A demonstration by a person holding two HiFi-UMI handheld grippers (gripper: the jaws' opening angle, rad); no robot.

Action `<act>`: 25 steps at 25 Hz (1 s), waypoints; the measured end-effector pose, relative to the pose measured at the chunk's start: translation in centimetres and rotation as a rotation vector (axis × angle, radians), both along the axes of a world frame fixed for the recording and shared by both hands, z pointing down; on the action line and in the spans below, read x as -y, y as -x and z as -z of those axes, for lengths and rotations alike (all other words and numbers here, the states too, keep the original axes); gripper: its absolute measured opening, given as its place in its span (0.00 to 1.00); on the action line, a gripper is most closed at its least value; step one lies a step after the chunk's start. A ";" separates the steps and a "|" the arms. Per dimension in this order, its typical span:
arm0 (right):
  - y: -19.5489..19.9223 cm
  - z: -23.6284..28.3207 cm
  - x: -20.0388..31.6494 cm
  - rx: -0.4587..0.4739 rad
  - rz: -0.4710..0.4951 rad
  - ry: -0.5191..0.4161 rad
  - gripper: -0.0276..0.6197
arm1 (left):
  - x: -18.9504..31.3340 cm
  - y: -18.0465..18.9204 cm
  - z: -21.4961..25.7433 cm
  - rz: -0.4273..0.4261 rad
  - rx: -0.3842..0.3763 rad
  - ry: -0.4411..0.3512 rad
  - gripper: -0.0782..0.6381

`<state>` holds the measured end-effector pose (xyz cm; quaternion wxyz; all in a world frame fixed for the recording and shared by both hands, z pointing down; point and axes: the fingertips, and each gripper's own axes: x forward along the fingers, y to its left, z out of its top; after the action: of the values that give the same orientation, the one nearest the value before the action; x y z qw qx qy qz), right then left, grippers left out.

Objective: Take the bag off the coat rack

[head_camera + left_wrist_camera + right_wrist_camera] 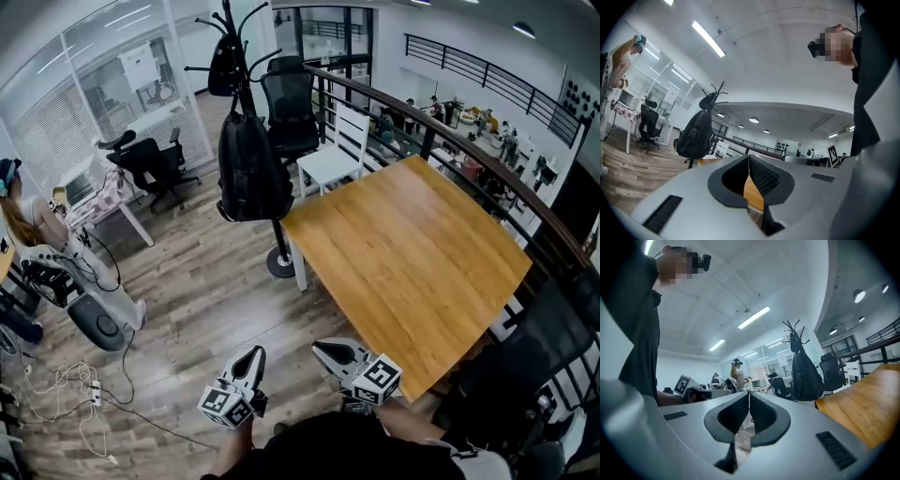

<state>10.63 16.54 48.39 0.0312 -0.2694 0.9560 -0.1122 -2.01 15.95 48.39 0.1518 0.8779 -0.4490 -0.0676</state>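
Black fabric backpack [251,169] hung high on the black metal coat rack [280,263], by the far corner of the light-brown wooden worktop [412,253]. A smaller black bag [223,66] hung above it on the hooks. Left hand-held gripper [253,356] and right hand-held gripper [326,352] were both clenched on nothing, held low near the person's body and well apart from the rack.

Step judged: approach, no reach begun. Next move likely called for closing in on the rack, releasing the jaws of one gripper, taking a strap or the top loop and lifting it up off its hook, with the other steadying the bag's weight.

Room: open office, grey-brown wood-plank floor [206,281], glass partition wall [112,84], black office chair [291,103], white chair [333,155], dark railing [469,150], and white cables [66,384] on the floor.
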 end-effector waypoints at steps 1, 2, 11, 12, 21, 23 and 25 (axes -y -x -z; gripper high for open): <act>-0.4 -0.2 -0.3 0.003 0.009 0.004 0.09 | -0.1 -0.5 -0.3 -0.001 0.020 0.005 0.13; -0.9 -0.5 -0.5 0.000 0.010 0.006 0.09 | -0.2 -0.8 -0.6 0.003 0.038 0.008 0.13; -6.6 -3.5 1.6 -0.053 -0.258 0.067 0.09 | -1.4 -1.4 -2.3 0.082 0.121 0.008 0.13; -6.5 -3.5 1.6 -0.058 -0.251 0.051 0.09 | -1.5 -1.3 -2.7 0.087 0.135 0.012 0.13; -4.5 -4.9 4.9 -0.090 -0.246 0.006 0.09 | 1.3 1.5 -5.2 0.166 0.170 0.041 0.13; -4.1 -4.9 6.6 -0.102 -0.253 0.003 0.09 | 2.8 2.3 -6.1 0.173 0.167 0.043 0.13; -3.8 -4.5 8.6 -0.104 -0.273 0.009 0.09 | 4.7 3.2 -6.1 0.184 0.165 0.039 0.13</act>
<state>14.44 7.96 52.90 -0.0047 -0.4023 0.9104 -0.0968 -5.20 11.21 54.46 0.1243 0.8325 -0.5398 0.0000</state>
